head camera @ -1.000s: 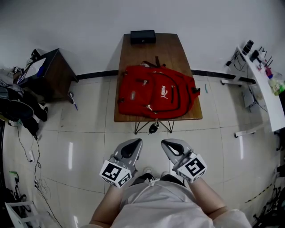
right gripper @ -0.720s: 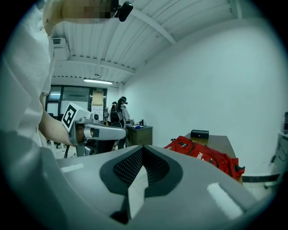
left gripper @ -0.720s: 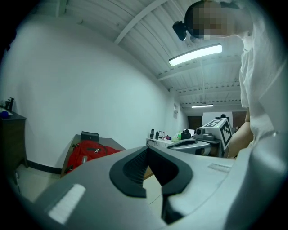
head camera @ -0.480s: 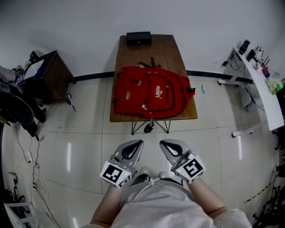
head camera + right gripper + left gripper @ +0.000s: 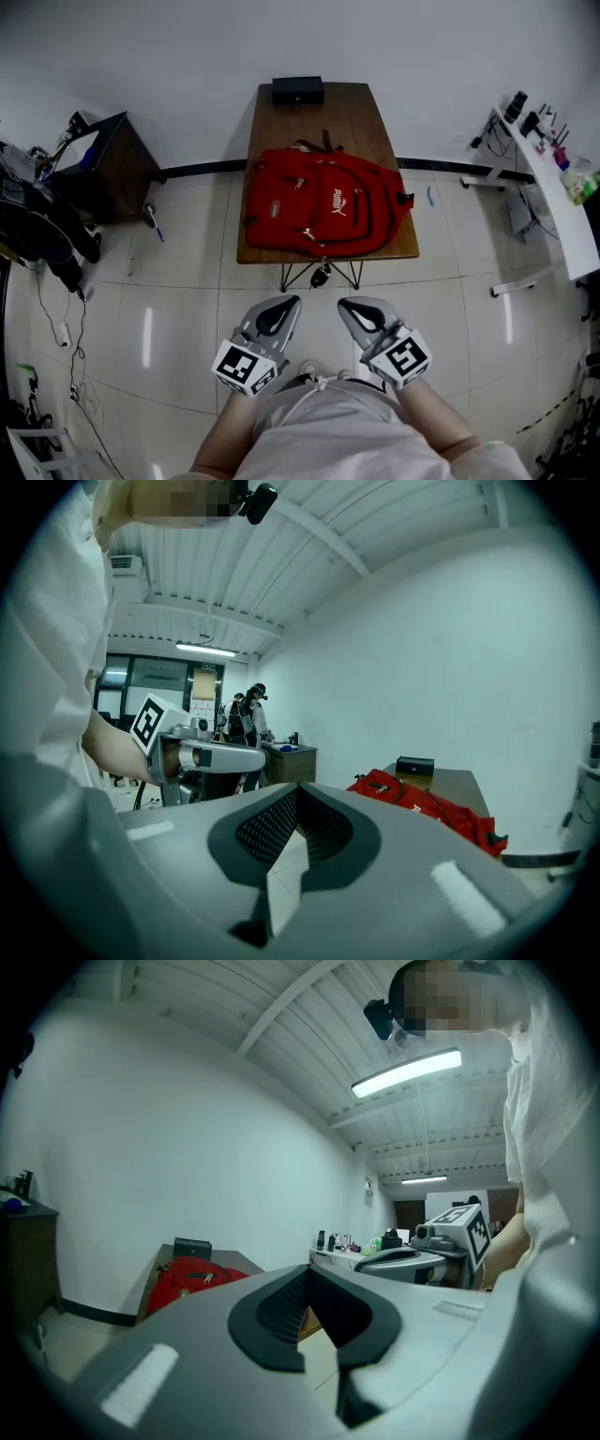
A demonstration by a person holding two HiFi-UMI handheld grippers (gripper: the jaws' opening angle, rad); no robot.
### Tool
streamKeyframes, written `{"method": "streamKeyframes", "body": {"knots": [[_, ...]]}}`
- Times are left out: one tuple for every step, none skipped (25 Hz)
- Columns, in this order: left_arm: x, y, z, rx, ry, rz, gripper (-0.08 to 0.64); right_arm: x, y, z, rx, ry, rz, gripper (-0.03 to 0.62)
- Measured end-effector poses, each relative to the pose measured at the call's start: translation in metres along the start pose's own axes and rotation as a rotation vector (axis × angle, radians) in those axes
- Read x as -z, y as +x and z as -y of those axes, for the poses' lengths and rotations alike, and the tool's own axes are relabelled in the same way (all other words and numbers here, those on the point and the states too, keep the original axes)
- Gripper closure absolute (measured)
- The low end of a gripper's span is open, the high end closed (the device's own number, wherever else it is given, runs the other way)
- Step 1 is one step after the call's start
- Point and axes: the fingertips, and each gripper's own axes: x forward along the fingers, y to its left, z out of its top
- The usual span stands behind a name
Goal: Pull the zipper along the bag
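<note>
- The red backpack lies flat with its front face up on the near half of the wooden worktop. This lay probably puts the zipper tracks on top, where a jaw can reach them. The pulls themselves are too small to tell apart.
- The backpack fills the worktop almost from side to side. Its near edge sits at the worktop's near edge, and a dark strap end on the right reaches the right edge, so there is little bare wood around it there.
- The far half of the worktop is bare wood up to a black box, which sits against the wall, well apart from the backpack.
- The left hand-held gripper is held low in front of the person's body, well short of the worktop. Its jaws are pressed together with nothing between them.
- The right hand-held gripper sits just beside it, pointing the same way, jaws likewise pressed together and empty. Both look parked rather than working, so I judge that the pull has not begun.
- Open tiled floor lies between the person and the worktop, leaving a clear approach.
- A dark cabinet on the left and a white bench on the right stand well away to either side.
</note>
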Motion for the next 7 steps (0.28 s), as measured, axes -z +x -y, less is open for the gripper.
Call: {"method": "streamKeyframes", "body": {"knots": [[-0.0005, -0.0006, -0.0007, 0.002, 0.001, 0.001, 0.554, -0.0003, 0.0009, -0.0004, 0.001, -0.001, -0.001, 0.586], [-0.0006, -0.0009, -0.0013, 0.003, 0.001, 0.001, 0.554, -0.0001, 0.0017, -0.0006, 0.002, -0.001, -0.002, 0.586], [-0.0002, -0.0009, -0.0018, 0.003, 0.001, 0.001, 0.554, 0.0006, 0.0023, -0.0005, 0.004, -0.001, -0.003, 0.586], [0.0004, -0.0007, -0.0024, 0.004, 0.001, 0.001, 0.554, 0.0014, 0.003, -0.0001, 0.006, -0.001, -0.005, 0.586], [0.0008, -0.0003, -0.003, 0.005, 0.002, 0.001, 0.554, 0.0021, 0.0038, 0.0004, 0.008, 0.0, -0.006, 0.586], [0.001, 0.0002, -0.0036, 0.006, 0.002, 0.001, 0.554, 0.0027, 0.0047, 0.0009, 0.011, 0.001, -0.006, 0.586], [0.0011, 0.0006, -0.0042, 0.007, 0.003, 0.0, 0.554, 0.0033, 0.0055, 0.0014, 0.013, 0.002, -0.006, 0.586]]}}
